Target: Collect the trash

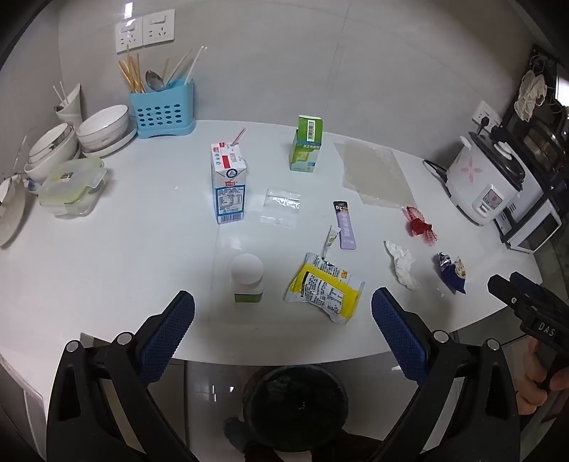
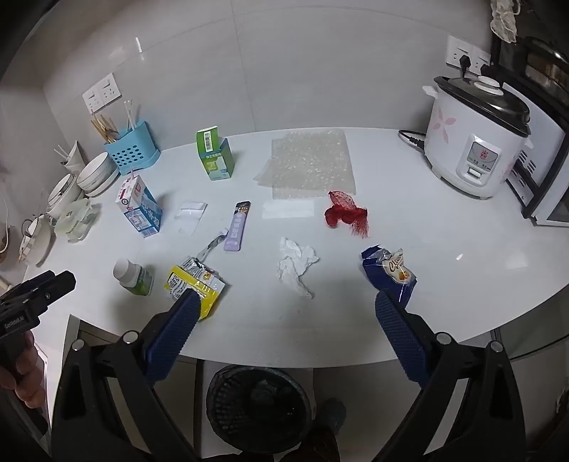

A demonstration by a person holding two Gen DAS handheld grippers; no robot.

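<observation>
1. Hovering above the bench (image 1: 106, 266), both the left gripper (image 1: 282, 312) and right gripper (image 2: 286, 312) are spread wide, empty.
2. Scattered trash is best lifted singly: yellow wrapper (image 1: 325, 289), tissue (image 2: 295, 264).
3. Each piece should be dropped into the bin (image 2: 259, 405) below.

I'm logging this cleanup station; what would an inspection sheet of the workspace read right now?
Surface: white counter, dry, littered.
Job's things: yellow wrapper, crumpled tissue, red net, blue wrapper, purple sachet, milk carton, green box, bubble wrap; black bin below the edge.
Clutter: bowls, utensil holder, rice cooker.
Grippers: left tool and right tool open, empty.
Cables: cooker cord on the counter.
Surroundings: tiled wall, sockets.
</observation>
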